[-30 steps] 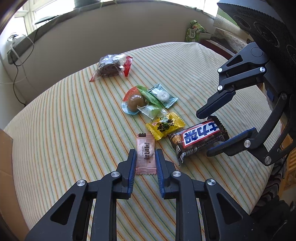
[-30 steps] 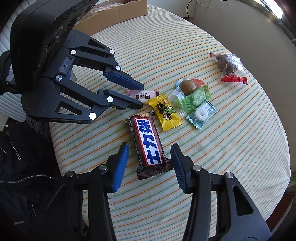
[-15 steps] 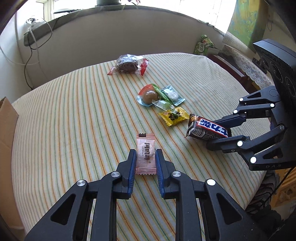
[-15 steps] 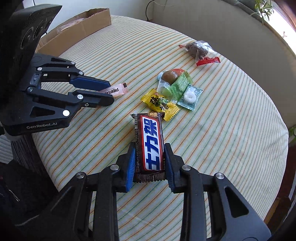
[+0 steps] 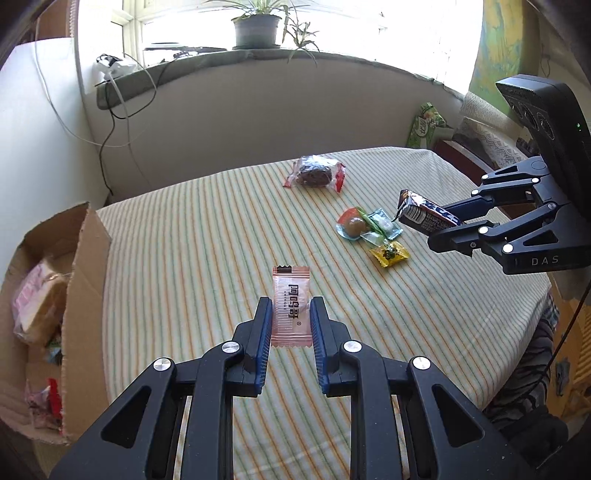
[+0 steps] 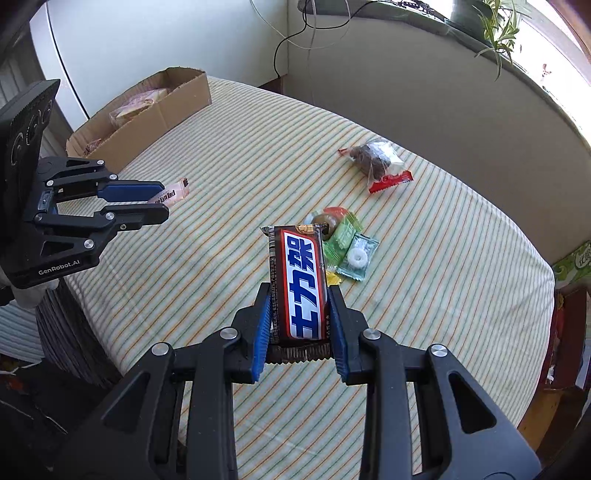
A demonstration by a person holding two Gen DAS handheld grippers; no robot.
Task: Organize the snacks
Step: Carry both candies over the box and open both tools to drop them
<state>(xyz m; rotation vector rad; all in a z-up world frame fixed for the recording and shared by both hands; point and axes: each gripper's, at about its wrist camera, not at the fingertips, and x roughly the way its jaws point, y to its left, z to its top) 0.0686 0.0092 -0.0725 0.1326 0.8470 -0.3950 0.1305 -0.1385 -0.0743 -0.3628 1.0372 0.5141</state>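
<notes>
Each tool is clenched on one snack, the left tool (image 5: 290, 319) on a pink sachet (image 5: 290, 306) and the right tool (image 6: 298, 319) on a chocolate bar (image 6: 300, 286), both lifted off the striped surface (image 5: 207, 236), probably bound for the cardboard box (image 5: 79, 288) at nine o'clock.

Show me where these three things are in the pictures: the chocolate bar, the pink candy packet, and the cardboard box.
chocolate bar (image 6: 301, 284): right wrist view, on the blue lettering of its wrapper.
pink candy packet (image 5: 290, 303): left wrist view, on the printed middle of the packet.
cardboard box (image 6: 173, 107): right wrist view, on its outer side wall.

Sunlit windowsill (image 5: 221, 61), potted plant (image 5: 256, 29)
</notes>
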